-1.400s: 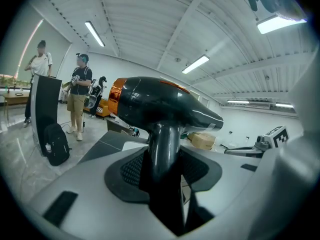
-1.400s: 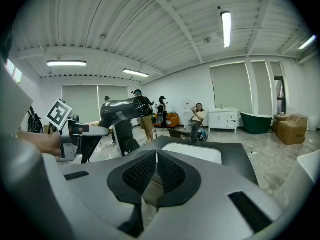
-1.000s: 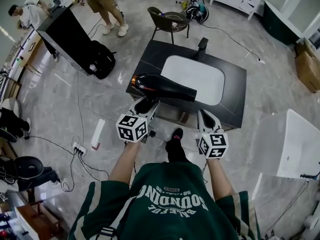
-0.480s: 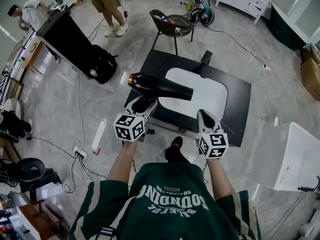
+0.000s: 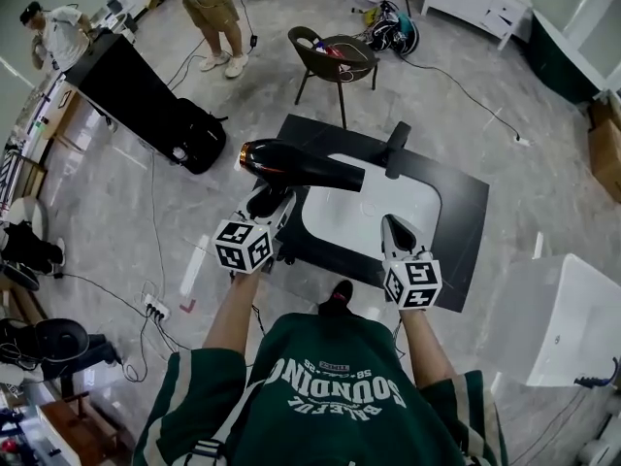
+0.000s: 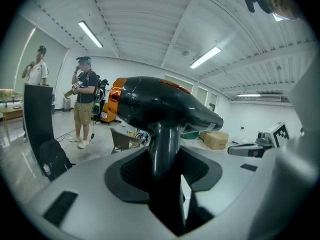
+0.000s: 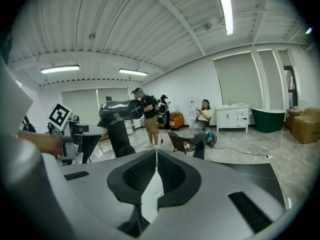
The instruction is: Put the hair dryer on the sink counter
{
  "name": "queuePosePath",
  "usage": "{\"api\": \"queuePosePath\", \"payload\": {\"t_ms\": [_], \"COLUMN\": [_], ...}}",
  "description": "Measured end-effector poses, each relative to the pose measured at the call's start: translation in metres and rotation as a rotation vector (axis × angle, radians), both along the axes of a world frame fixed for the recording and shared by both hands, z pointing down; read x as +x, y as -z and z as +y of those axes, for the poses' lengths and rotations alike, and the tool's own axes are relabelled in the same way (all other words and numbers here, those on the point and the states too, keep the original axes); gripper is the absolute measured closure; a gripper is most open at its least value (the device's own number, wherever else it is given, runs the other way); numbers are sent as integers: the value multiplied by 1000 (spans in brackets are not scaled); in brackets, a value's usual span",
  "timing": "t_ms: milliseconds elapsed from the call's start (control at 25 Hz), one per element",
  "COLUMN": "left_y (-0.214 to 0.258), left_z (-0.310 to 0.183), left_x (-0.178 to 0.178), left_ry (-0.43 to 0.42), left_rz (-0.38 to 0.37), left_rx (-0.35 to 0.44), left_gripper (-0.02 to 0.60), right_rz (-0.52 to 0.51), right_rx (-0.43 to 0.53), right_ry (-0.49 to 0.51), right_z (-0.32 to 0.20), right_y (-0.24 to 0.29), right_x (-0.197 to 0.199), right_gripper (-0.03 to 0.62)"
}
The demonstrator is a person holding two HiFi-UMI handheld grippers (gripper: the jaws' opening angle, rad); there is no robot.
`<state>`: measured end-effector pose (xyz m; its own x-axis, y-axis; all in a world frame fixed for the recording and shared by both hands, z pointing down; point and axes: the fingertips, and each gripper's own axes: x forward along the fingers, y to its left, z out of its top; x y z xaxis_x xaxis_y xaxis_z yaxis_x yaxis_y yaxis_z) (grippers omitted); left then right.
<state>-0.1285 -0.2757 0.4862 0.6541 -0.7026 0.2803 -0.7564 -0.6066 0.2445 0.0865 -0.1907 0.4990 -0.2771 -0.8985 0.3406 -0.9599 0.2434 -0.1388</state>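
Observation:
A black hair dryer [image 5: 301,166] with an orange rear end hangs in the air, barrel level and pointing right, over the left part of the sink counter [image 5: 456,223]. My left gripper [image 5: 269,202] is shut on its handle [image 6: 165,149]; the dryer body [image 6: 160,101] fills the left gripper view. The counter is black with a white basin [image 5: 374,207] and a black faucet [image 5: 398,146] at its far side. My right gripper [image 5: 396,229] hovers over the basin's near edge, jaws shut with nothing between them. From the right gripper view the dryer [image 7: 120,110] shows at left.
A dark chair [image 5: 335,56] stands beyond the counter. A black case [image 5: 136,90] and black bag [image 5: 199,122] sit at the left, with people standing behind. Cables and a power strip [image 5: 155,304] lie on the floor at left. A white basin unit [image 5: 563,323] is at right.
The view has closed in on the counter. The hair dryer and both grippers now hang farther over it, toward the basin; the left grip on the handle is unchanged.

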Motion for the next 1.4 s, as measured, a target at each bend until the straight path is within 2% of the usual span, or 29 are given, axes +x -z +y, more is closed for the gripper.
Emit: {"api": "queuePosePath", "payload": {"t_ms": [480,720,1400], "left_y": [-10,-19,-55], "left_z": [-47,-77,-149], "left_x": [2,6,28], "left_ry": [5,-37,-92], "left_rz": [-37,-57,-15], "left_rx": [-14,-28,-96], "left_gripper": [391,392,393], "right_rz": [-9,-5,13], "right_rx": [-23,-35,-74], "right_ry": [9,-31,-122], "right_z": [-37,-56,-108], "right_y": [-3,-7,-12], "right_x": [8,12,14], "right_gripper": [549,549,549]}}
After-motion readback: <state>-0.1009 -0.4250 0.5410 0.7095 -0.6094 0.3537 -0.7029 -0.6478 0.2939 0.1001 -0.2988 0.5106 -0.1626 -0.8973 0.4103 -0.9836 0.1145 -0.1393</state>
